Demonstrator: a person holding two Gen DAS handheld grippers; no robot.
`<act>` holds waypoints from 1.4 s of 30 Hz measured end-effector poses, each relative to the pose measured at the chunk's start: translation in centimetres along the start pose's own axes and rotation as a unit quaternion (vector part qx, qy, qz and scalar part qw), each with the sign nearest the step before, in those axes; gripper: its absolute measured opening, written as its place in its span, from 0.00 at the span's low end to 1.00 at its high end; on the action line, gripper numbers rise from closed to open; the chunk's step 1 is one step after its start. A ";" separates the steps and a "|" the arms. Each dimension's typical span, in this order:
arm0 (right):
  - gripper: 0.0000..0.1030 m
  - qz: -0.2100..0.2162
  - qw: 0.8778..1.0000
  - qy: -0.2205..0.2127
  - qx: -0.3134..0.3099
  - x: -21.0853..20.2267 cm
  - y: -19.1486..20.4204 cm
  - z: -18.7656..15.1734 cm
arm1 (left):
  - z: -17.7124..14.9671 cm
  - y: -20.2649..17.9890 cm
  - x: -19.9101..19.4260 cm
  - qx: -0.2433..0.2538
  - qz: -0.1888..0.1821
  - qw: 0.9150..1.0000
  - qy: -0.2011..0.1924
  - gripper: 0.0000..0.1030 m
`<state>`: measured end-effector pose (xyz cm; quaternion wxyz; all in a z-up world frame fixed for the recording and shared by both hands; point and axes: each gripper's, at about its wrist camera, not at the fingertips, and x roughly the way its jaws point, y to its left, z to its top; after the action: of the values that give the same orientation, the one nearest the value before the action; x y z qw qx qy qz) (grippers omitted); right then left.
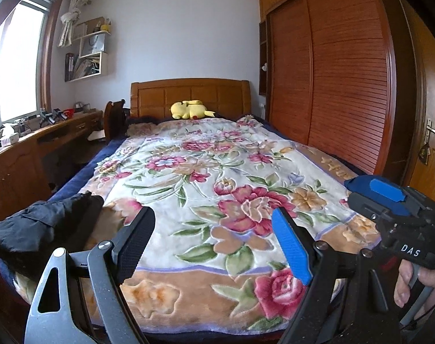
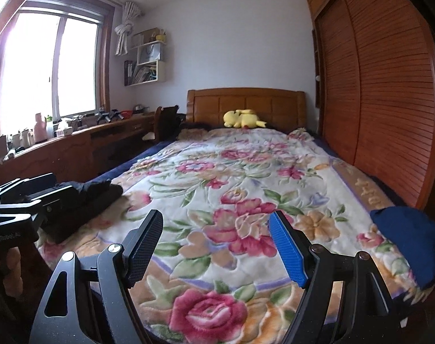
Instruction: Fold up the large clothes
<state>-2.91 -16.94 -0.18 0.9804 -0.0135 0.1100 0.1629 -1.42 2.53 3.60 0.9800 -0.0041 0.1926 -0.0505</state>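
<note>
A black garment [image 1: 45, 223] lies bunched on the near left corner of the bed, also seen in the right wrist view [image 2: 85, 197]. A dark blue garment [image 2: 409, 238] lies heaped at the bed's near right edge. My left gripper [image 1: 213, 215] hangs open over the foot of the floral blanket [image 1: 217, 172], with the black garment to its left and nothing between its fingers. My right gripper [image 2: 216, 218] is also open and empty above the blanket, between the two garments. In the left wrist view, a hand [image 1: 412, 281] holds the right gripper's handle at the right.
A yellow plush toy [image 1: 190, 110] rests by the wooden headboard [image 1: 188, 91]. A wooden wardrobe [image 1: 332, 71] runs along the bed's right side. Along the left stand a cluttered desk [image 2: 74, 140], a chair [image 1: 114, 117] and a window [image 2: 45, 66].
</note>
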 end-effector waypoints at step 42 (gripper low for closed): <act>0.77 -0.002 1.000 0.004 0.008 0.1 -0.9 -0.2 | -0.2 0.9 -0.2 -0.012 0.006 1.000 0.001 0.82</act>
<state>-2.53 -17.75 -0.42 0.9804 -0.0070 0.1152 0.1597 -1.58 3.44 3.41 0.9800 -0.0142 0.1939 -0.0422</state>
